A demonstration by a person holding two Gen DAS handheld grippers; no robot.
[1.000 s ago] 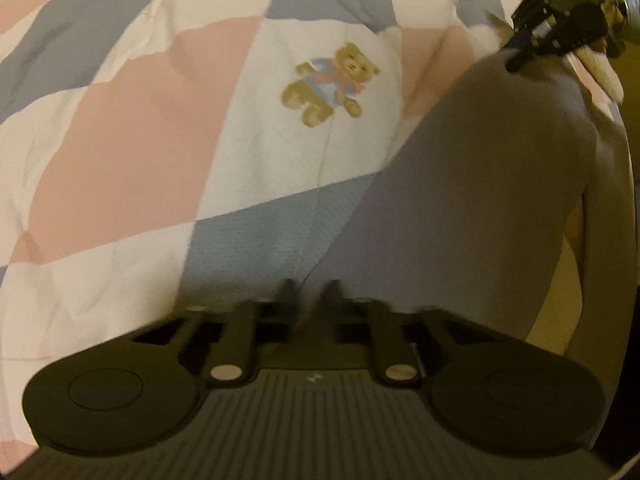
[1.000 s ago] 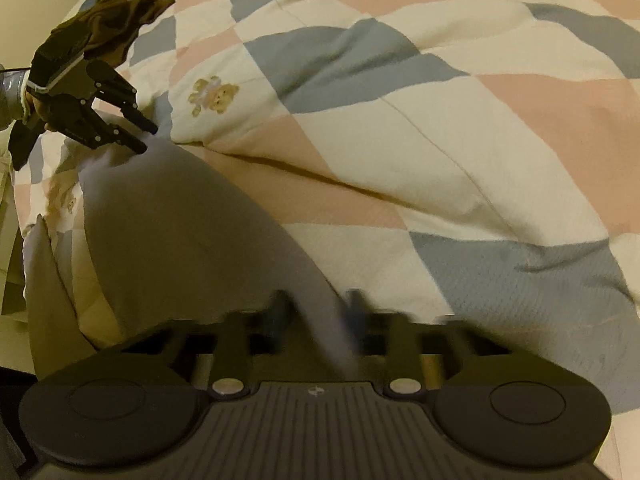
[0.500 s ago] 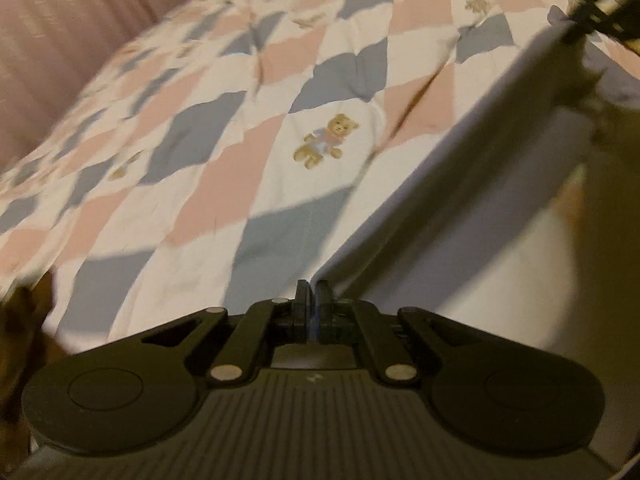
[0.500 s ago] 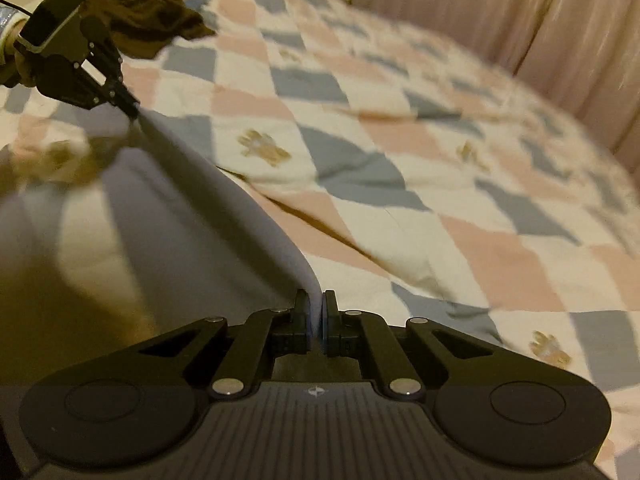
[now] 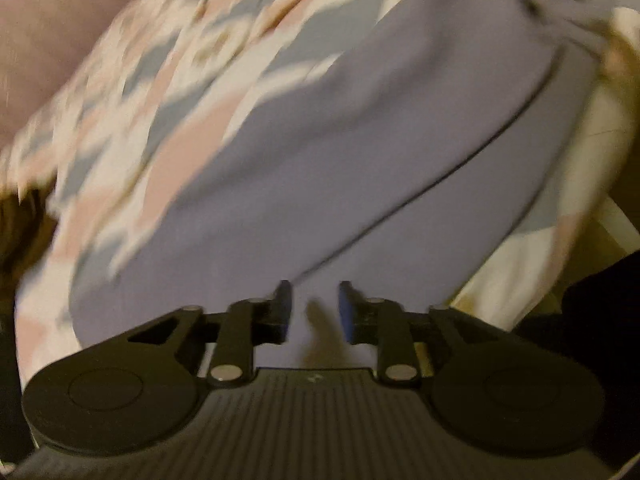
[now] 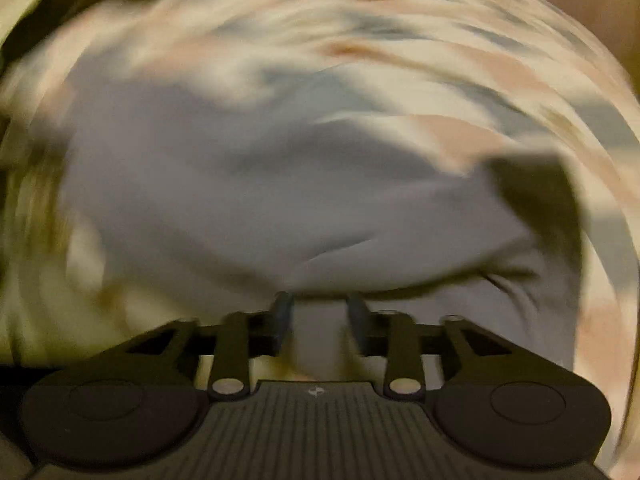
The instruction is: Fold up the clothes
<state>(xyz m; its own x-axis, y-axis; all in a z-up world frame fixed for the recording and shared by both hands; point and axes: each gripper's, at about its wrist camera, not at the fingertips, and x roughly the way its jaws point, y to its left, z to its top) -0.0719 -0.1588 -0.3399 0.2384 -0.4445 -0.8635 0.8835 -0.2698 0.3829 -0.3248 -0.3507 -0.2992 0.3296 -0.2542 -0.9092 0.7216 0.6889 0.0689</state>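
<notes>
- Left wrist view: your left hand-held gripper [image 5: 312, 308] tilts steeply down over the bed. Its jaws have just been opening and now stand partly apart; the lavender-grey garment [image 5: 340, 168] shows in the gap, but the pads do not press on it, so nothing is held.
- The garment is smooth, matte cloth lying spread on the quilt [image 5: 168, 92], with one long dark seam or fold line running diagonally across it. It reaches from just under your fingertips towards the upper right.
- The quilt is a soft patchwork of pink, grey-blue and cream diamonds, heavily blurred. A dark brown cloth [image 5: 24, 216] sits at the left edge.
- Right wrist view: your right hand-held gripper [image 6: 318, 316] also points steeply down. Its jaws have just been opening and stand roughly half apart, with pale cloth visible between them but not pinched.
- The garment [image 6: 240, 184] lies directly ahead, rumpled, with a few shallow creases; the quilt [image 6: 460, 60] behind is smeared by motion blur.
- A small emblem on each gripper body is too small to read.
</notes>
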